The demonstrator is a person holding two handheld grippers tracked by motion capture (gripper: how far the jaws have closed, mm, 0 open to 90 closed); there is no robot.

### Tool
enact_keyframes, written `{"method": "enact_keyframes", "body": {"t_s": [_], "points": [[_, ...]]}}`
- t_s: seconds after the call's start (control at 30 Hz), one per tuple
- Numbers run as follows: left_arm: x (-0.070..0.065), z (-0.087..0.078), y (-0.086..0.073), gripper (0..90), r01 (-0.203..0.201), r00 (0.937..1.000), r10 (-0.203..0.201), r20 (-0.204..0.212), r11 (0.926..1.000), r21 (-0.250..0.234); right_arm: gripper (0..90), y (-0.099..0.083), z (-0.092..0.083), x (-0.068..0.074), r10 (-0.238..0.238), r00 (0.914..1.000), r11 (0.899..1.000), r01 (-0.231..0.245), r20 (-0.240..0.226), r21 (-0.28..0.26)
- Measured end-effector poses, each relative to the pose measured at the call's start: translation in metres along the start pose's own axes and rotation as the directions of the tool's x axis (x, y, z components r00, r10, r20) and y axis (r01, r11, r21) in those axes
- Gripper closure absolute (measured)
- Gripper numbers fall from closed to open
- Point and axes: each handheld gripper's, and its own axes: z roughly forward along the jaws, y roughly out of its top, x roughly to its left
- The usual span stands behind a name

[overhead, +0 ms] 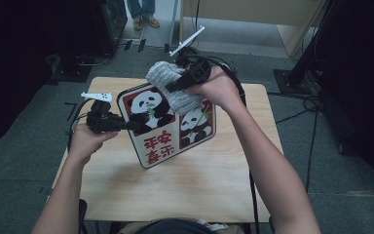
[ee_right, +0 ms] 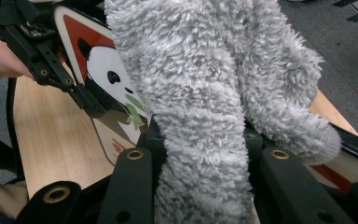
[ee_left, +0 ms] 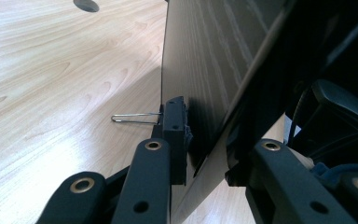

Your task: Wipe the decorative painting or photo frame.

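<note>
The left tool (overhead: pixel 126 126) grips the left edge of the panda board (overhead: pixel 170 141), its jaws closed on the board's thin edge. In the left gripper view the board (ee_left: pixel 205 60) passes edge-on between the two jaws, one jaw on its wood-grain back and the other on its front side, and a thin wire loop (ee_left: pixel 135 117) sticks out from the back just past the jaw tip. The board is held tilted above the desk (overhead: pixel 199 185), its picture side facing up toward the high camera, with its lower corner close to the desk top; whether that corner touches the desk I cannot tell.

The right tool (overhead: pixel 175 87) is closed tight on a grey fluffy cloth (overhead: pixel 168 78). In the right gripper view the cloth (ee_right: pixel 200 93) bulges up from between the two jaws, squeezed narrow where they pinch it. The cloth lies against the upper right part of the board's face, covering the top of the right-hand panda, while the left-hand panda (overhead: pixel 146 108) is uncovered. The right hand (overhead: pixel 219 87) is above the far edge of the board.

In the right gripper view the left tool (ee_right: pixel 91 100) is seen farther off, clamped on the board's rim beside the panda's head. Red characters (overhead: pixel 158 146) fill the board's lower part.
</note>
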Motion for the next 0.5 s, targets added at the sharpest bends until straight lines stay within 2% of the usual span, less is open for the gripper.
{"method": "enact_keyframes", "body": {"t_s": [0.27,0.5], "points": [[0.000,0.000,0.001,76.0,-0.007,1.0000,0.007,0.001,1.0000,0.007,68.0,-0.006,0.007,0.002,-0.017,0.9998,1.000,0.017,-0.007,0.012],[0.001,-0.001,0.000,76.1,-0.008,1.0000,0.008,0.003,0.9999,0.006,67.8,-0.016,0.015,0.002,-0.011,0.9996,1.000,0.011,-0.026,0.007]]}}
